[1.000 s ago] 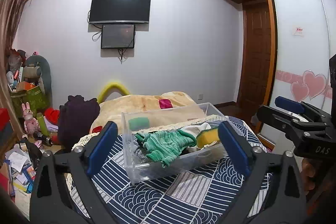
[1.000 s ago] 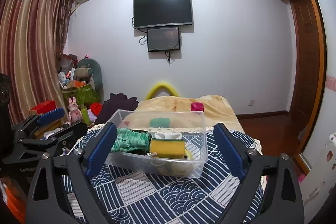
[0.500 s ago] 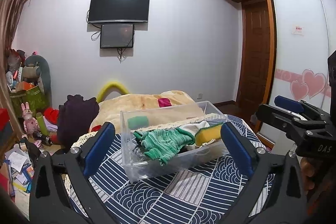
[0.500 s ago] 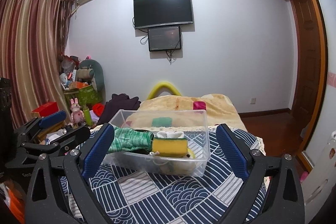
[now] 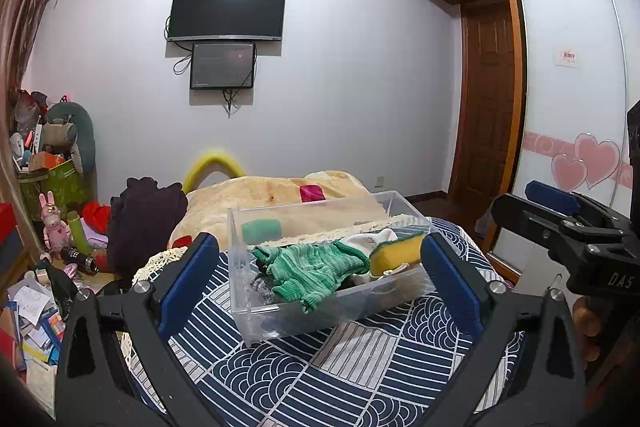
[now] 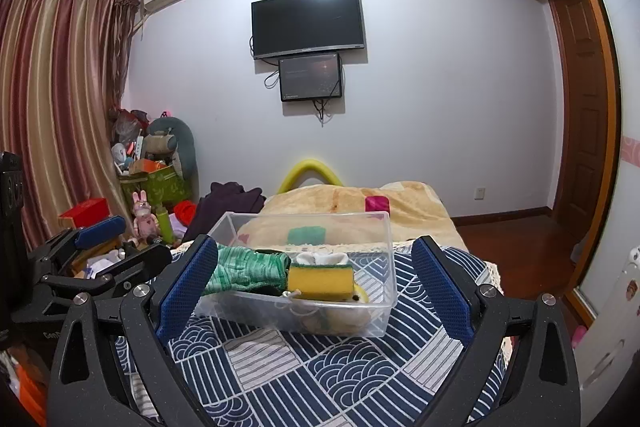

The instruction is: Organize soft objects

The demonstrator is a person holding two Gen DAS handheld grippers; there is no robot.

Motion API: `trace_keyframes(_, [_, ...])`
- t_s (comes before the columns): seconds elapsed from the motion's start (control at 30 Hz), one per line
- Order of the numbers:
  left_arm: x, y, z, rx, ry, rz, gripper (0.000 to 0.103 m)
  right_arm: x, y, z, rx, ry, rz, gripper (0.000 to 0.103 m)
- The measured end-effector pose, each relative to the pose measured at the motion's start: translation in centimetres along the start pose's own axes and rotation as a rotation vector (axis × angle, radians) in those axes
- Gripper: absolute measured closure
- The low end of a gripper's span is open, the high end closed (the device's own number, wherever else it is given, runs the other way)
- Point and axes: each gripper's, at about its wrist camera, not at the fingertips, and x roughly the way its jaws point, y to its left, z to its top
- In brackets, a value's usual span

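A clear plastic bin [image 5: 256, 311] stands on a table with a blue-and-white patterned cloth [image 5: 320, 371]; it also shows in the right wrist view [image 6: 376, 315]. It holds a green knitted cloth [image 5: 308, 267], a yellow-green sponge [image 6: 320, 281], a white sock [image 5: 366, 239] and other soft items. My left gripper [image 5: 318, 283] is open and empty, in front of the bin. My right gripper [image 6: 314, 289] is open and empty, also in front of the bin.
Behind the table lies a bed with a beige blanket [image 6: 400, 205], a pink item [image 6: 377, 203] and a green item [image 6: 306, 235]. Dark clothes [image 5: 144, 211] and floor clutter [image 5: 36, 291] are at left. A wardrobe [image 5: 568, 107] stands at right.
Both grippers have opened a little wider. The views have shifted only slightly; the bin and its contents have not moved.
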Motion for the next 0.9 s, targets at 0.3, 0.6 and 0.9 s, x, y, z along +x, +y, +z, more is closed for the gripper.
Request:
trace_keyframes(0.3, [0.00,0.02,-0.08,-0.007,-0.003,-0.003,0.001,-0.02,-0.03,-0.01,-0.001,0.001,0.002,0.006])
trace_keyframes(0.6, [-0.01,0.34,-0.08,-0.034,-0.003,-0.030,0.001,-0.06,0.15,-0.02,-0.005,0.003,0.000,0.006])
trace_keyframes(0.9, [-0.01,0.42,-0.13,-0.039,0.006,-0.039,0.001,0.11,0.32,-0.04,-0.007,0.010,0.005,0.002])
